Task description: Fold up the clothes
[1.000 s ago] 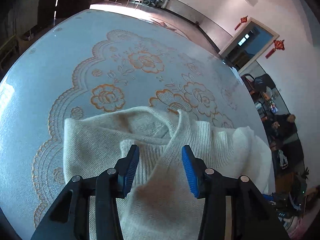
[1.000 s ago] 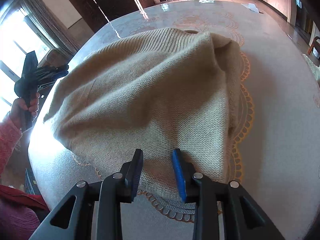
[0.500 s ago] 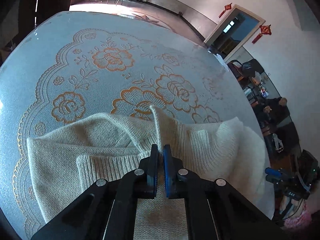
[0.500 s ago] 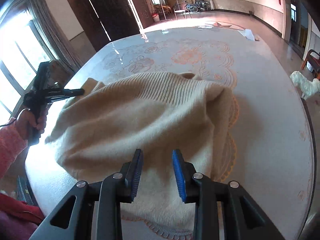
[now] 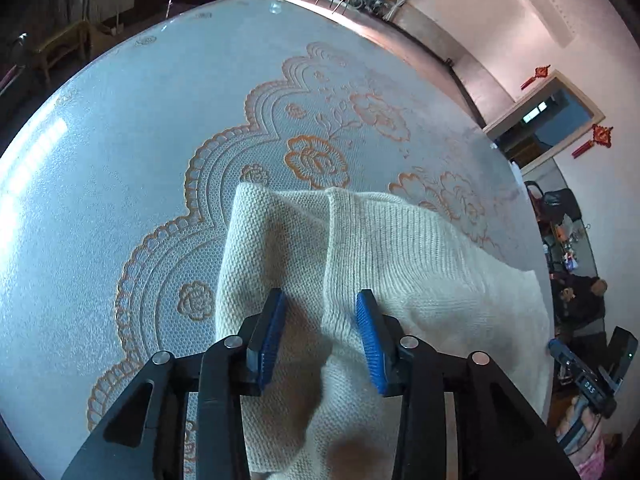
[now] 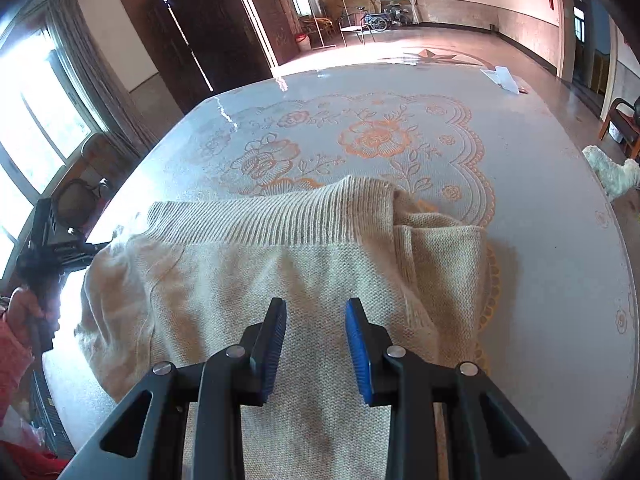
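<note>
A cream knitted sweater (image 5: 420, 256) lies bunched on the round table, its ribbed hem (image 6: 272, 220) turned toward the far side. My left gripper (image 5: 322, 320) hovers over its left end. The jaws are opening, with a raised fold of knit running between the blue pads (image 5: 274, 332) but not pressed by them. My right gripper (image 6: 314, 332) hangs open above the sweater's (image 6: 320, 280) near part, nothing pinched. The left gripper (image 6: 56, 248) also shows at the sweater's left edge, held by a hand in a pink sleeve.
The table (image 5: 100, 184) carries a pale cloth with orange lace flowers. A white paper (image 6: 505, 78) lies at its far right edge. A white dog (image 6: 612, 172) stands on the floor to the right. People sit beyond the table (image 5: 580, 300).
Half a second ago the left gripper was shut on a fold of the sweater; it has let go and stands open, shifted sideways. The right gripper has risen and drawn back.
</note>
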